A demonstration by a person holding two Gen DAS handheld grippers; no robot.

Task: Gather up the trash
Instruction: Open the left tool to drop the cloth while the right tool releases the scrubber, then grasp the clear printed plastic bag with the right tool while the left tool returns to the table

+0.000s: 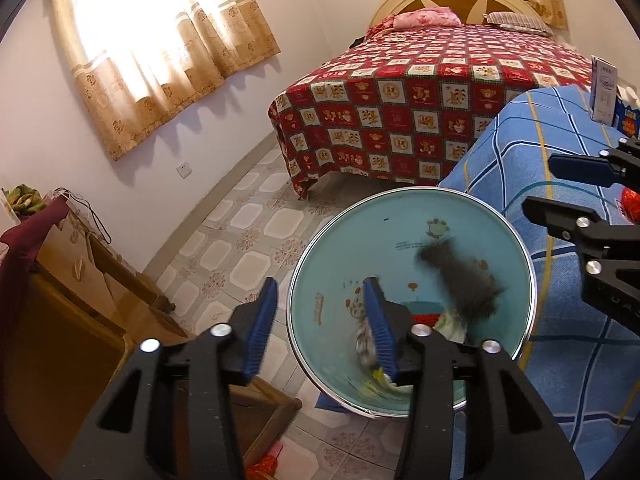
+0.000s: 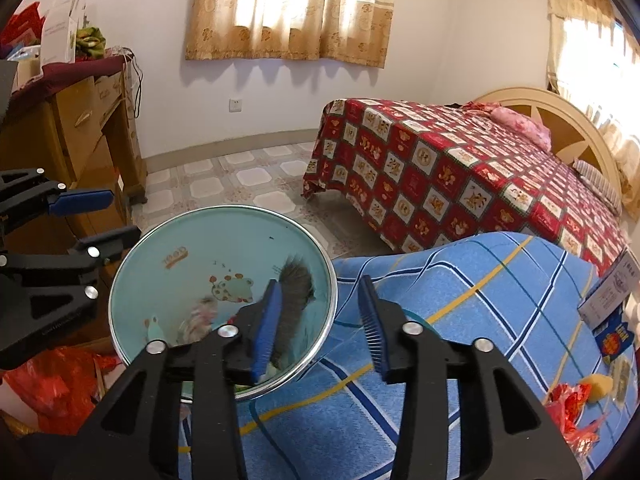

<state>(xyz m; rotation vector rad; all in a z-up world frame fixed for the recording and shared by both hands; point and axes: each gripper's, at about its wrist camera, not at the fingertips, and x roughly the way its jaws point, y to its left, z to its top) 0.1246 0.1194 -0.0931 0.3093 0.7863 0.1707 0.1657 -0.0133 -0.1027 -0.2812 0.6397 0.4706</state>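
Observation:
A light blue trash bin (image 1: 340, 248) with a metal rim stands beside the blue checked table; it also shows in the right wrist view (image 2: 180, 248). Inside lie a dark fuzzy clump (image 1: 460, 276) (image 2: 296, 284) and crumpled paper scraps (image 1: 366, 344) (image 2: 198, 320). My left gripper (image 1: 324, 320) is open and empty, straddling the bin's left rim. My right gripper (image 2: 318, 320) is open and empty, straddling the bin's right rim at the table edge. Red wrapper trash (image 2: 568, 404) and a yellow piece (image 2: 600, 384) lie on the table at the right.
The blue checked tablecloth (image 2: 460, 320) carries a white carton (image 2: 608, 292) at its right. A bed with a red patterned cover (image 1: 420, 100) stands behind. A wooden cabinet (image 1: 80, 280) is at the left. A red plastic bag (image 2: 52, 388) lies on the tiled floor.

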